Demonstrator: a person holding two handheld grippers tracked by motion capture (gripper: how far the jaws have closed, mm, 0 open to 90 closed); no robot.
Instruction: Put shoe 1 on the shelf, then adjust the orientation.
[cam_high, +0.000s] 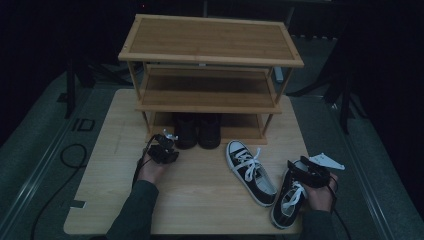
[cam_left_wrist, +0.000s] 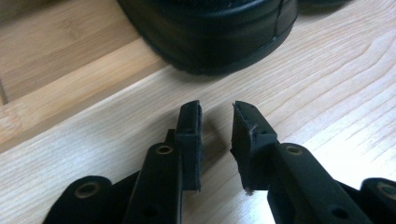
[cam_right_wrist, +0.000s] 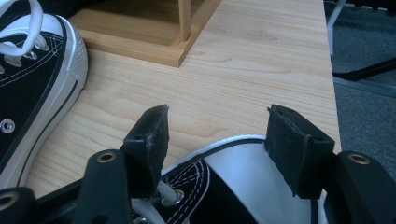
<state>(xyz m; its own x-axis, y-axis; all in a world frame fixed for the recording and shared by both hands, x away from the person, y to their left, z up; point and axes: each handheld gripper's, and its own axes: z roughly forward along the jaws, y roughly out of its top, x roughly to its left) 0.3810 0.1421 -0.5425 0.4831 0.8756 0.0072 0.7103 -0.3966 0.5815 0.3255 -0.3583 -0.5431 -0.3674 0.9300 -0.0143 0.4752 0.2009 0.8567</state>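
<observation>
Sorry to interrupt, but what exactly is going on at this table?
A person is putting shoes onto a wooden shoe rack. A black pair sits on the bottom shelf, with the left gripper open just in front of it. The right gripper straddles one sneaker's toe, jaws wide; the other sneaker lies nearby.

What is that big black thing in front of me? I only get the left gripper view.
Observer: A black shoe, one of a dark pair tucked into the bottom level of a three-shelf light wooden rack.
Operator: Are there more shoes?
Observer: Yes, two black canvas sneakers with white laces lie on the light wooden table: a middle sneaker and a right-edge sneaker.
Operator: Where's my other hand?
Observer: The right hand-held gripper sits over the right-edge sneaker's white toe cap, jaws wide apart.
</observation>
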